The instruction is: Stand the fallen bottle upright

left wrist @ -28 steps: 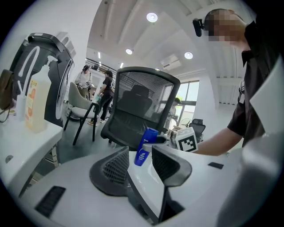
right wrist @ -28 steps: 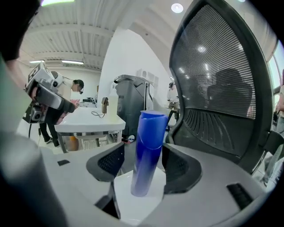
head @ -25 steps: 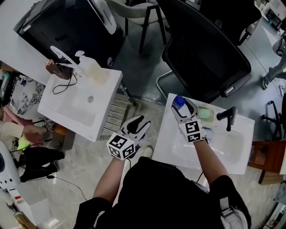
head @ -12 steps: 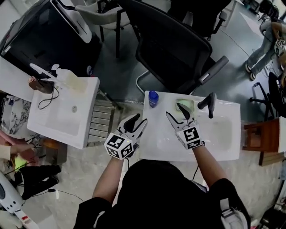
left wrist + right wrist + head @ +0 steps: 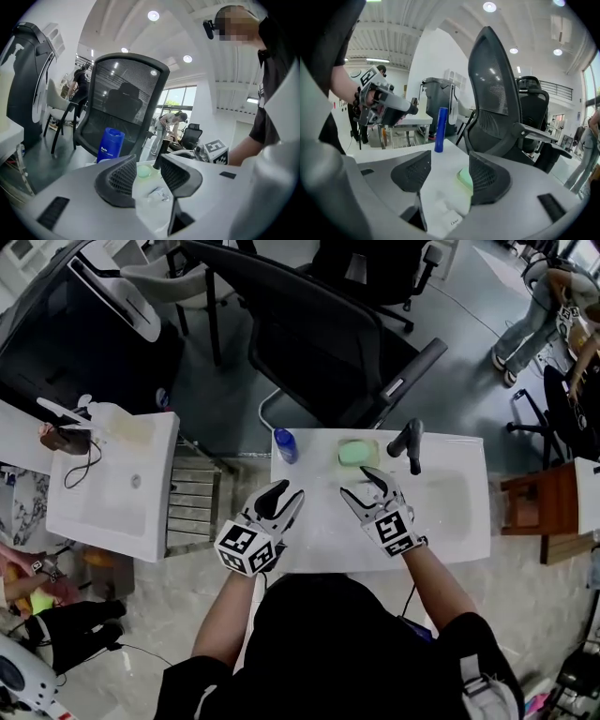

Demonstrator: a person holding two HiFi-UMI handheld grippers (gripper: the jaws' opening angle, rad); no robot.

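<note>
The blue bottle (image 5: 285,444) stands upright at the back left corner of the white sink counter (image 5: 450,549). It also shows upright in the left gripper view (image 5: 110,144) and as a slim blue column in the right gripper view (image 5: 440,130). My left gripper (image 5: 284,493) hovers at the counter's left front edge, open, with nothing between its fingers. My right gripper (image 5: 361,482) is over the middle of the counter, open and empty, just in front of a green soap bar (image 5: 356,452). Neither gripper touches the bottle.
A black faucet (image 5: 406,442) rises right of the soap, with the basin behind it to the right. A black office chair (image 5: 328,343) stands just beyond the counter. A second white sink (image 5: 112,484) lies left, across a metal rack (image 5: 192,502). A wooden stool (image 5: 539,507) is at right.
One second ago my right gripper was at the bottle's top; it has since come away toward the right and nearer me. The bottle stays standing. Both hands shifted with the view.
</note>
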